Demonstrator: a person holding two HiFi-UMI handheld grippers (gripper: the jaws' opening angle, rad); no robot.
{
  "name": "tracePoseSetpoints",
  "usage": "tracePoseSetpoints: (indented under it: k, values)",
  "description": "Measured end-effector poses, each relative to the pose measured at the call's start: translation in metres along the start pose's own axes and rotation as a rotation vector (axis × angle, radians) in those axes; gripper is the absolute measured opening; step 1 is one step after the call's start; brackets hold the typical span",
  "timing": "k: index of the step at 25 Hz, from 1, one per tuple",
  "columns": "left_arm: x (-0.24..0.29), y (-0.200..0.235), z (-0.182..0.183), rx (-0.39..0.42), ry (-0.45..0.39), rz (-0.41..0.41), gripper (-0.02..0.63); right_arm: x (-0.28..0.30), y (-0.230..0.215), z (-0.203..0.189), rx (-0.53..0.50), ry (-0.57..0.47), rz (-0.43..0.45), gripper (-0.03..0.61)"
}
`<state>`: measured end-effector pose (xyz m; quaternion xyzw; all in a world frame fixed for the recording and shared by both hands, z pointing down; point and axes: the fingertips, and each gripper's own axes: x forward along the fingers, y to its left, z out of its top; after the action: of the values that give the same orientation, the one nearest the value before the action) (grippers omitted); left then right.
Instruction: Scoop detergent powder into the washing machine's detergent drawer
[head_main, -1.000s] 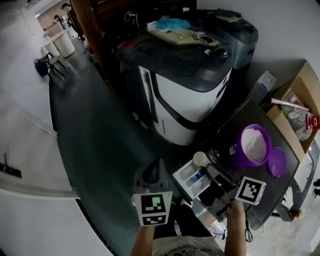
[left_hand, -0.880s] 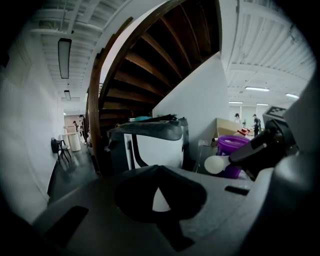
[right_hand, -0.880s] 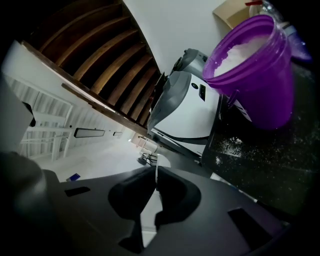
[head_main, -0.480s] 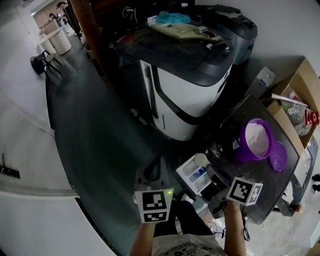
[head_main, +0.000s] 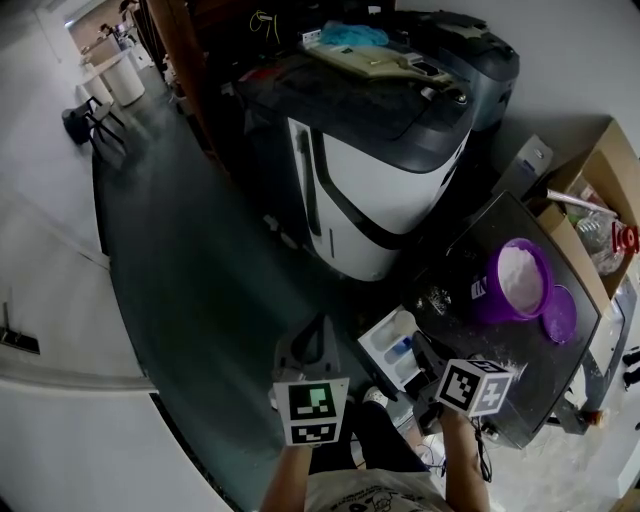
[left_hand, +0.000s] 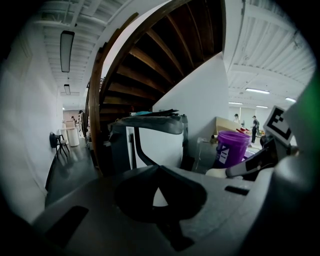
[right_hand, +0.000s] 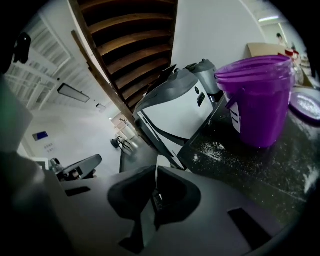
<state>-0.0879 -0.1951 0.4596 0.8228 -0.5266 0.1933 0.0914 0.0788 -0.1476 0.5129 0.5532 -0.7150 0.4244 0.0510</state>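
the right gripper (head_main: 418, 348) has drawn back from the purple tub (head_main: 495, 300) over the last second, its marker cube sliding toward my body side, and the scoop (head_main: 403, 322) it carries has gone with it. a second ago the scoop sat as a round, heaped white disc just beyond the jaw tips, above the drawer's far corner. now it reads lower and merges with the white of the detergent drawer (head_main: 372, 345), which lies directly ahead of and under the right jaws.

in the right gripper view the jaws are pressed nearly together on something thin, which i take to be the scoop's handle. the left gripper view confirms a pale scoop sticking out past the right jaws.

the left gripper (head_main: 308, 350) hasn't moved. its jaws meet at the tips with only a small triangular gap behind them and nothing in it. the washing machine (head_main: 380, 190) stands straight ahead of them, the drawer off to their right.

the tub is now well out beyond the right jaws, up and to their right, on the speckled tabletop (right_hand: 240, 160), with its lid (right_hand: 305, 105) beside it. my read is that the load has reached the drawer and is being tipped out. i can't see whether powder has left the scoop.
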Motion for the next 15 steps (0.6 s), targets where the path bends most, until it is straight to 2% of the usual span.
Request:
tracePoseSetpoints:
  k: [15]
  values:
    - [-0.003,0.008,-0.012,-0.016,0.017,0.008,0.002,0.029,-0.014,-0.035,-0.327,0.103,-0.182,0.021]
